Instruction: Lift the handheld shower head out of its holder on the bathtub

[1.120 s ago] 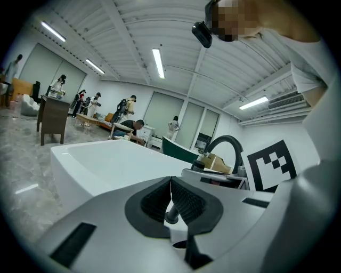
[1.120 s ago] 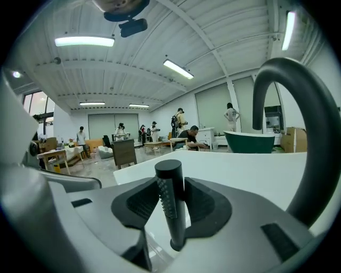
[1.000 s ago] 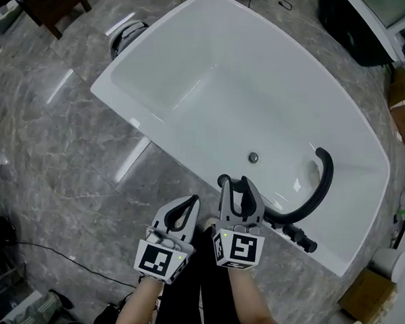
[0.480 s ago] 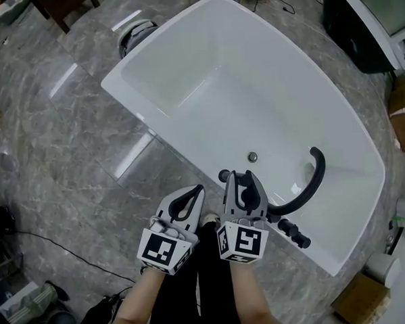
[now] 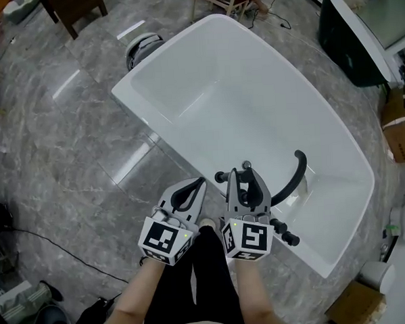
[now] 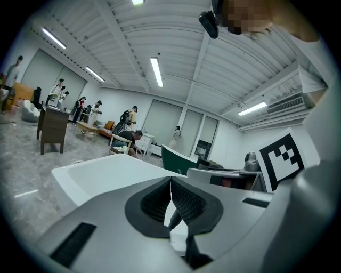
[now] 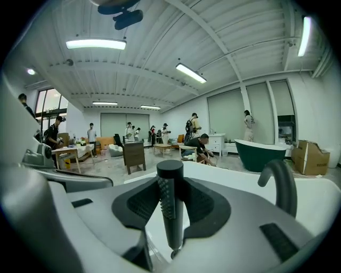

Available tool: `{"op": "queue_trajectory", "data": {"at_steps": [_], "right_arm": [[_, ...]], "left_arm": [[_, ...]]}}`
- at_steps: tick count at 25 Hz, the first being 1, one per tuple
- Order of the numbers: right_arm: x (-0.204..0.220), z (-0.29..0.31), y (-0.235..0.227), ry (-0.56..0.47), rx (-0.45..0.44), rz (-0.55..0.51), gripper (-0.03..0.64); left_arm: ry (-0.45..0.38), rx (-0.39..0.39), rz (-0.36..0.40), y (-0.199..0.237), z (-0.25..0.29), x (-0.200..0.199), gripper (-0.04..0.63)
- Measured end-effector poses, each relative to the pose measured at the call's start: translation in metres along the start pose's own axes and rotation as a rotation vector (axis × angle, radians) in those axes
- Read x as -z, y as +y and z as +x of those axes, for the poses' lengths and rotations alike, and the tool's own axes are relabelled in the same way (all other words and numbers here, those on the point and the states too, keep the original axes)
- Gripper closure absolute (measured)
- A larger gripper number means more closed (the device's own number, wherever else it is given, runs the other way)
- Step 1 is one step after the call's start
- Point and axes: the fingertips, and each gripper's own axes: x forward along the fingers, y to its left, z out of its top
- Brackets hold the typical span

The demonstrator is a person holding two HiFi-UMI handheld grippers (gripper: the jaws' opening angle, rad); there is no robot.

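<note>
A white bathtub point(image 5: 184, 77) fills the middle of the head view, with a black curved spout point(image 5: 299, 170) on its near rim. My right gripper point(image 5: 246, 172) hangs above that rim, left of the spout. It is shut on a slim black shower head point(image 7: 170, 208), which stands upright between the ribbed pads in the right gripper view. The spout point(image 7: 281, 184) shows to its right there. Beside it on the left, over the floor at the tub's edge, my left gripper point(image 5: 192, 190) is shut and holds nothing. Its pad tips point(image 6: 171, 184) touch.
Black tap knobs point(image 5: 285, 235) sit on the rim to the right of my right gripper. A round device point(image 5: 142, 46) lies on the floor beyond the tub. Cardboard boxes point(image 5: 398, 131) and a black screen point(image 5: 348, 38) stand at the right. People and furniture fill the far room.
Both grippers have risen side by side towards the camera, the right one still holding the shower head. The tub and spout now sit lower beneath them.
</note>
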Motion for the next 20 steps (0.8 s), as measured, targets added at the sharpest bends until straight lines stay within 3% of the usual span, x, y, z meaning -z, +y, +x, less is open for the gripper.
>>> {"op": "queue_trajectory", "data": {"at_steps": [14, 20], "right_arm": [[-0.092, -0.04, 0.016, -0.049, -0.164, -0.05, 0.474], [-0.136, -0.056, 0.01, -0.077, -0.223, -0.073, 0.474]], "left_arm": [[-0.035, 0.059, -0.001, -0.04, -0.023, -0.065, 0.584], [-0.063, 0.075, 0.033, -0.053, -0.026, -0.098, 0.584]]}}
